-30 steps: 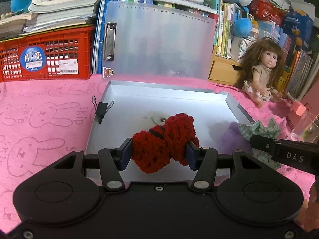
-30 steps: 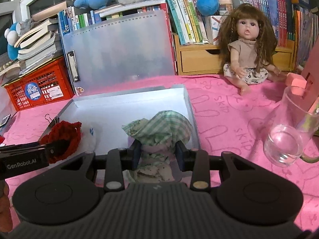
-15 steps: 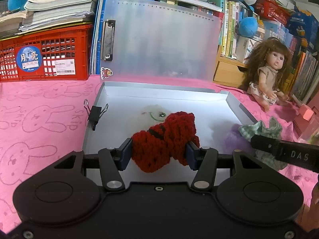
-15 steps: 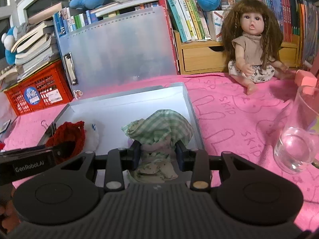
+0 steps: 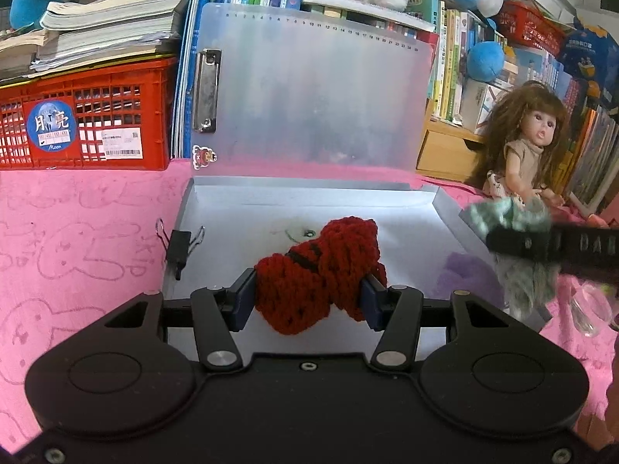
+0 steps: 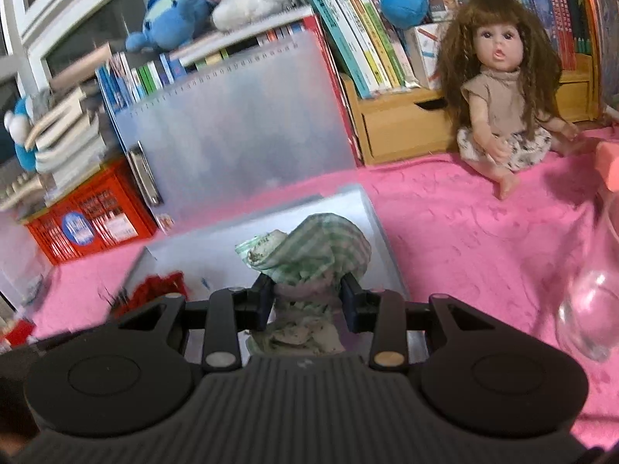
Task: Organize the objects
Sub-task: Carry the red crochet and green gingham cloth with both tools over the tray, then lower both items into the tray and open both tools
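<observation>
My left gripper [image 5: 307, 299] is shut on a red crocheted piece [image 5: 321, 270] and holds it over the front part of an open translucent file box [image 5: 216, 208]. My right gripper [image 6: 307, 299] is shut on a bundle of green checked cloth [image 6: 313, 251] and holds it above the box's right side [image 6: 381, 232]. The cloth and the right gripper also show at the right of the left wrist view [image 5: 514, 224]. The red piece shows blurred at the left of the right wrist view [image 6: 158, 290]. A purple thing [image 5: 464, 278] lies in the box.
A black binder clip [image 5: 180, 245] sits on the box's left edge. The box lid [image 5: 309, 89] stands upright behind. A doll [image 6: 503, 92] sits at the right on the pink cloth. A glass [image 6: 592, 301] stands at far right. A red crate [image 5: 77, 123] stands at back left.
My right gripper has risen and moved right with the checked cloth, and its view is blurred. My left gripper has moved slightly forward with the red piece.
</observation>
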